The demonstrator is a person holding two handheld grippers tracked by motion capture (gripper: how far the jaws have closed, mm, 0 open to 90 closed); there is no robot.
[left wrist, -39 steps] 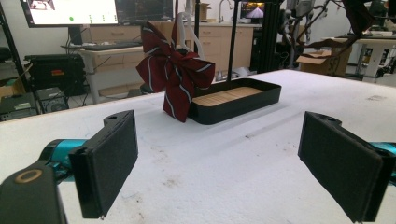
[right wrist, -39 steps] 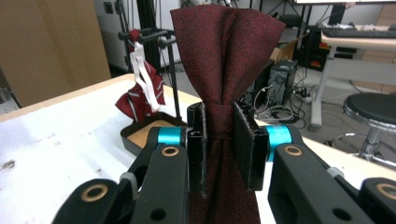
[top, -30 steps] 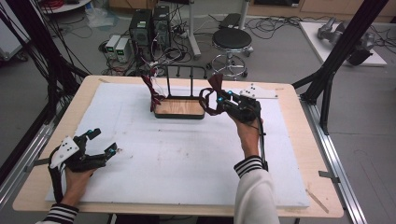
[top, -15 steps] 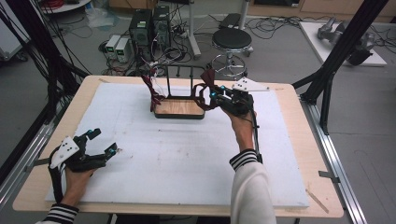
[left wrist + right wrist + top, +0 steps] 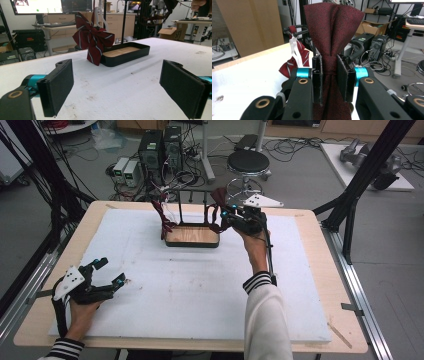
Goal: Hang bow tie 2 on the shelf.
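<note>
table (image 5: 305, 270): wood, white foam mat (image 5: 200, 285) on top | black wood-floored tray (image 5: 192, 236) on mat, far centre

Left tool (image 5: 107, 279): black body, grey three-cornered plate on top, teal collars behind flat black pads (image 5: 60, 87). Right tool (image 5: 329, 77): same build, brass-ringed screw holes, black cable trailing. Sleeves white, cuffs striped black and white.
</note>
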